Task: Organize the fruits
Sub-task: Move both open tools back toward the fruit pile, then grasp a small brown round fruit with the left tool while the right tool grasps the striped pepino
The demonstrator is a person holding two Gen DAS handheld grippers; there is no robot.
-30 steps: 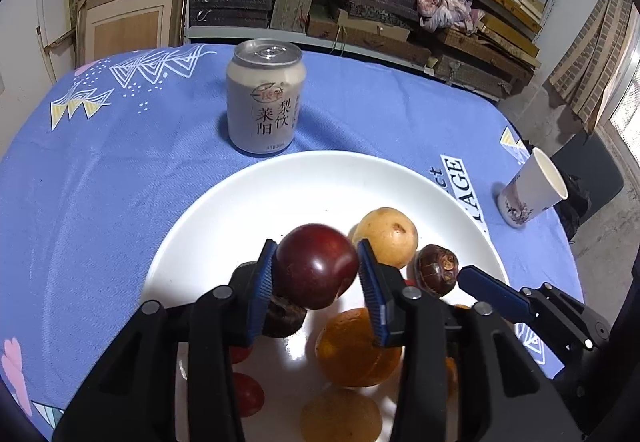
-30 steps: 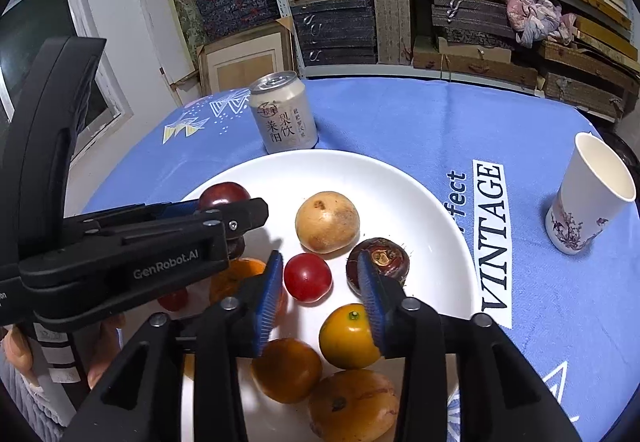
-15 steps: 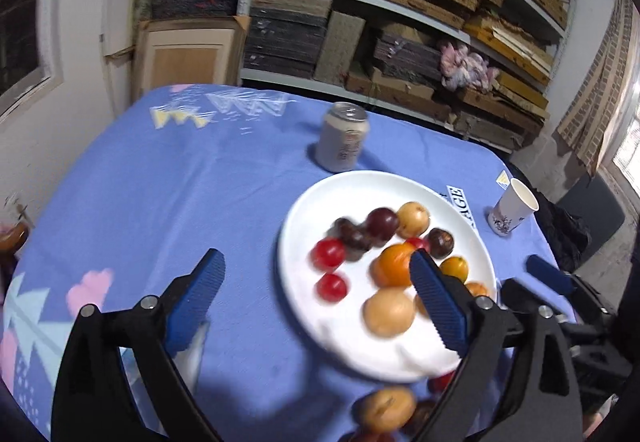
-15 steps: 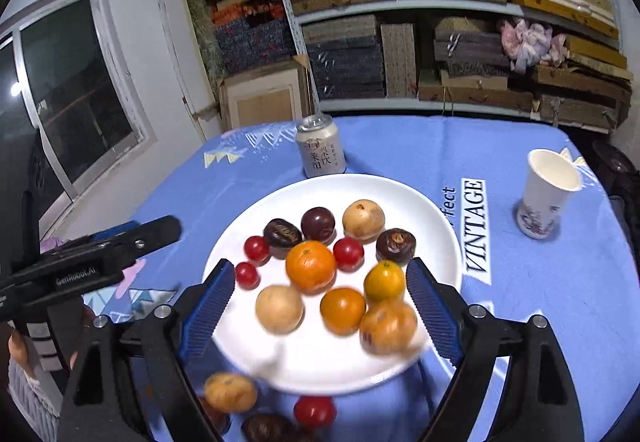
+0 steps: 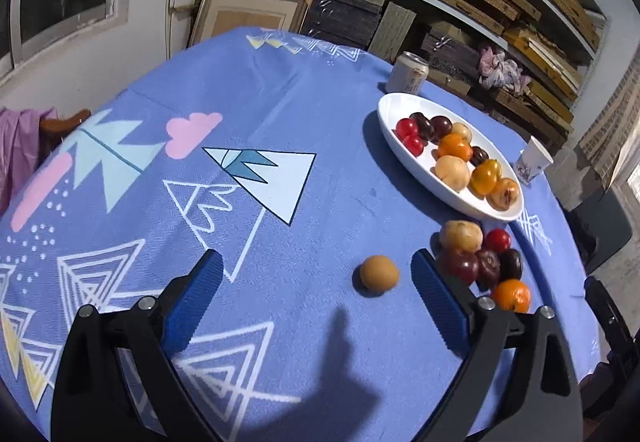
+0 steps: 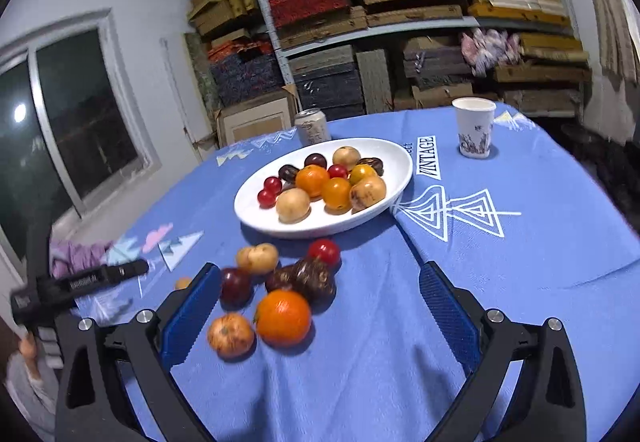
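While both your grippers hang empty with fingers spread wide, the white plate [image 6: 256, 218] holds most of the fruit. Your left gripper [image 5: 316, 296] frames a lone tan fruit [image 5: 379, 274] on the tablecloth [image 5: 248, 102]; your right gripper [image 6: 320, 306] faces the loose cluster [image 6: 280, 282] just beside the plate, probably next to go.

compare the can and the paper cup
The can is metallic grey with a closed top; the cup is white paper, open-topped, with a dark print. The can stands right behind the plate; the cup stands apart, off to its right. Both are upright.
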